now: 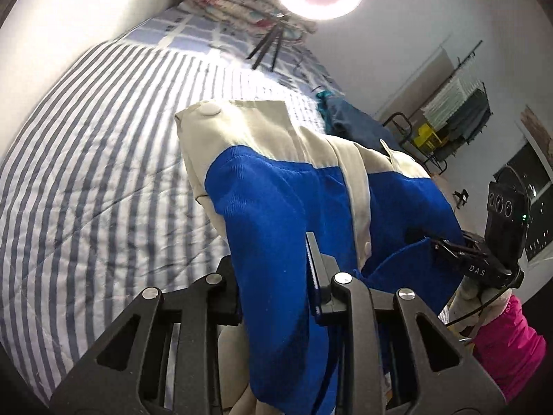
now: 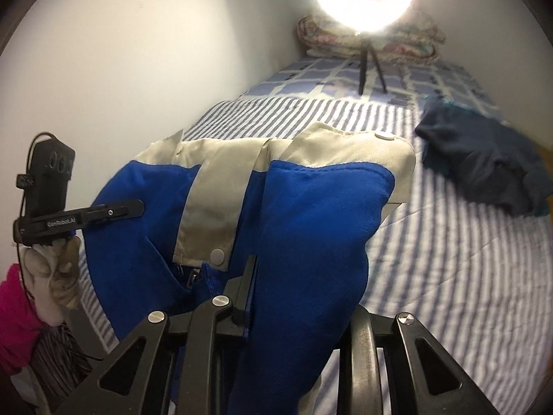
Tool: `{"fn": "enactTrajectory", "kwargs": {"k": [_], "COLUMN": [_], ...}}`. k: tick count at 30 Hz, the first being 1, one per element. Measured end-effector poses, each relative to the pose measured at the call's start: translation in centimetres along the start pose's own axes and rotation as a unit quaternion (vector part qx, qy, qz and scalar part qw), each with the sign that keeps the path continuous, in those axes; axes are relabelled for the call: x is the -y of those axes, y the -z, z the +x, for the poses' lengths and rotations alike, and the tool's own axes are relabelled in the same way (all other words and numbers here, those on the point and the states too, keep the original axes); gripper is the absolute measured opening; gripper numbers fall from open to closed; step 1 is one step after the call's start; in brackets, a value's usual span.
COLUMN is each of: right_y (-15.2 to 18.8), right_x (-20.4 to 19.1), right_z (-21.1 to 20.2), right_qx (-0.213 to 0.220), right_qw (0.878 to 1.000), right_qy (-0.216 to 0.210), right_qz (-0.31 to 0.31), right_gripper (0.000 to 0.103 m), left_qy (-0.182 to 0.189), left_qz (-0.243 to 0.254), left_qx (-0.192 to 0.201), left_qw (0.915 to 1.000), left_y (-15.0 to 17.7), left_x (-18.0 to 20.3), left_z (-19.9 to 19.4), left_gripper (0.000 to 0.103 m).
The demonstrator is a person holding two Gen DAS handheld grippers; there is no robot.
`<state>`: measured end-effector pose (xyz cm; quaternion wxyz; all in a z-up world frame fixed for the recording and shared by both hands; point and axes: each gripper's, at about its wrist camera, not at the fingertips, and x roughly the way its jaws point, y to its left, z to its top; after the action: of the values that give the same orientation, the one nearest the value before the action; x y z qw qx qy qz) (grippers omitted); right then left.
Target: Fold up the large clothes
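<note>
A blue jacket with cream trim and white snap buttons [image 1: 276,200] [image 2: 311,207] hangs lifted above the striped bed, stretched between both grippers. In the left wrist view, my left gripper [image 1: 273,266] is shut on a blue fold; its left finger is hidden behind the cloth. Further right, my right gripper [image 1: 446,243] pinches another blue edge. The right wrist view has my right gripper [image 2: 304,287] shut on the blue cloth, which covers its right finger. My left gripper [image 2: 136,207] shows at the left, clamped on the jacket's far side, held by a gloved hand [image 2: 52,276] in a pink sleeve.
The bed's striped quilt [image 2: 449,259] spreads below. A dark blue heap of clothes [image 2: 484,169] lies at its right side. At the head stand a lit ring light on a tripod [image 2: 366,65] and a folded floral blanket [image 2: 331,39]. A white wall runs along the left.
</note>
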<state>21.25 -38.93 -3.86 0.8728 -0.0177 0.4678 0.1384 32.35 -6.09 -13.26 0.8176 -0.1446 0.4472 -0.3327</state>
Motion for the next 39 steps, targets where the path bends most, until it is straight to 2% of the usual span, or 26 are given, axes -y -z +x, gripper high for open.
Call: {"fn": "enactTrajectory", "kwargs": {"k": [5,14,17,24,31,34,37,39], "right_y": [-0.3,-1.3,-2.4,-7.3,-13.0,-15.4,-16.5,-16.8], "right_x": [2.0,10.2,12.9,20.2,26.0,28.6,31.7,33.9], "right_z": [-2.2,-5.8,-6.5,-7.4,-6.5,-5.3,-2.9,0.7], "right_qx": [0.012,0.040,0.051,0.083,0.115,0.130,0.139,0.124], "right_qw": [1.000,0.996,0.994,0.985,0.975,0.970,0.960,0.953], "right_qy": [0.024,0.068,0.087,0.135,0.172,0.192,0.227,0.261], "right_qz": [0.004,0.041,0.047,0.070,0.081,0.075,0.080,0.085], "right_gripper": [0.024,0.023,0.023,0.023,0.022,0.022,0.023,0.029], "left_qy": [0.014,0.049,0.062,0.091,0.105,0.101,0.101,0.078], "left_qz": [0.030,0.080,0.094,0.119,0.120,0.117,0.097,0.088], "left_qx": [0.003,-0.009,-0.010,0.001,0.017,0.038,0.054,0.053], "left_qw": [0.9995,0.9956,0.9936,0.9887,0.9871,0.9872,0.9886,0.9917], "left_y": [-1.6,-5.3,-7.3,-13.3,-19.8,-22.7,-24.7,-25.3], "left_x": [3.3,10.7,12.9,17.6,20.7,21.5,21.2,20.6], "left_z": [1.1,6.8,9.5,16.3,21.9,24.8,28.5,32.0], "left_gripper": [0.025,0.025,0.025,0.025,0.024,0.024,0.024,0.028]}}
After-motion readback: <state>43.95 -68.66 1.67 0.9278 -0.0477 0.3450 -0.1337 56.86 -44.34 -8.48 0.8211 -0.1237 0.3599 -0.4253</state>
